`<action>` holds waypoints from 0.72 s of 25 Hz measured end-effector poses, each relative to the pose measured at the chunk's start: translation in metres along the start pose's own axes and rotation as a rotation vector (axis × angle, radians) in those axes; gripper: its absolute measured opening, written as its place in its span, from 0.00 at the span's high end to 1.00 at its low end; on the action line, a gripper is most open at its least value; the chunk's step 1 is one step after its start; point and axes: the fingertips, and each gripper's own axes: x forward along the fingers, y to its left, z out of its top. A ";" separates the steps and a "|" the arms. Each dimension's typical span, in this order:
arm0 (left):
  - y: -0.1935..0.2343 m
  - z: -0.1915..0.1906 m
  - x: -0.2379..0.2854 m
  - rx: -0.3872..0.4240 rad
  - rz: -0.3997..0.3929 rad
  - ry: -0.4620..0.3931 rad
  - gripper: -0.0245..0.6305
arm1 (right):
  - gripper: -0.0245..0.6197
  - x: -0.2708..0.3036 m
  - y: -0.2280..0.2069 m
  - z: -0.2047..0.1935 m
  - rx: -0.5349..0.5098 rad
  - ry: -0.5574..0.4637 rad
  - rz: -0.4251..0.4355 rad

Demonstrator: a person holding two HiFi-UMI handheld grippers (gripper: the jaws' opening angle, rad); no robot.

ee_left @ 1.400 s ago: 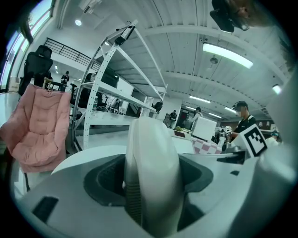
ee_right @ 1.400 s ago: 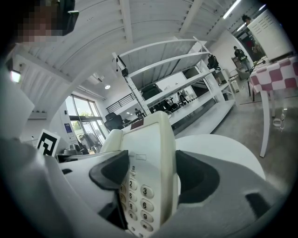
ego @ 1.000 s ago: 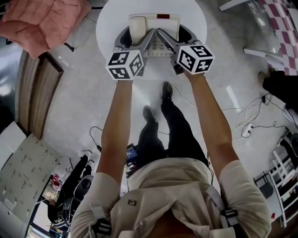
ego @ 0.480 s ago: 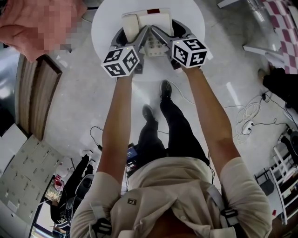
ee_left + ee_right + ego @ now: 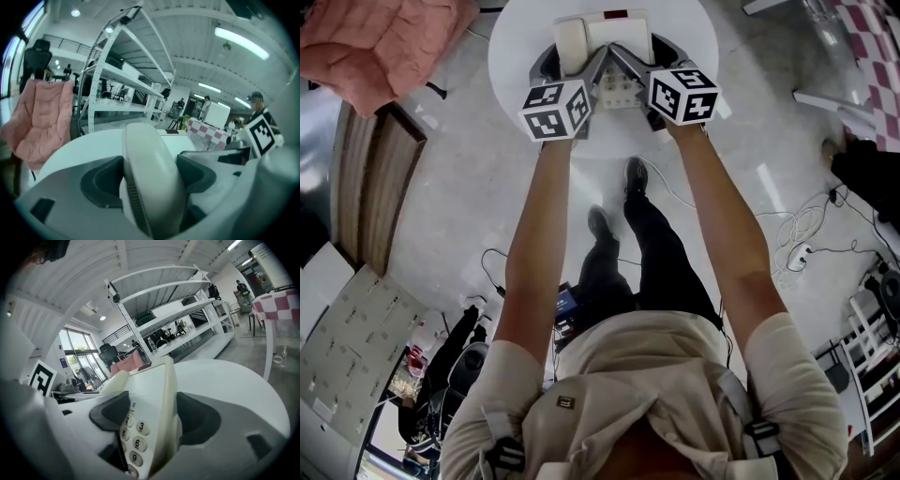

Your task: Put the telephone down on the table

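A cream desk telephone hangs between both grippers, low over the round white table; whether it touches the top I cannot tell. My left gripper has its pads on either side of the handset, and its jaws are opening with the handset still between them. The right gripper is shut on the telephone's other edge, beside the number keys. In the left gripper view the left gripper looks along the handset, and in the right gripper view the right gripper looks along the telephone.
A pink cushioned chair stands left of the table, with a wooden panel below it. White cables lie on the floor at right. White shelving rises beyond the table. The person's shoes are near the table's front edge.
Both grippers have sunk toward the table top with the telephone between them and edged slightly away from the person.
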 end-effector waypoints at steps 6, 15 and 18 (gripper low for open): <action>-0.006 -0.004 0.001 0.196 0.041 0.063 0.45 | 0.49 0.003 -0.010 -0.010 -0.046 0.052 -0.069; -0.002 0.001 -0.010 0.206 0.050 0.072 0.45 | 0.49 0.002 -0.008 -0.007 -0.162 0.100 -0.120; -0.002 0.004 -0.014 0.216 0.053 0.067 0.45 | 0.48 -0.004 -0.014 -0.007 -0.166 0.112 -0.134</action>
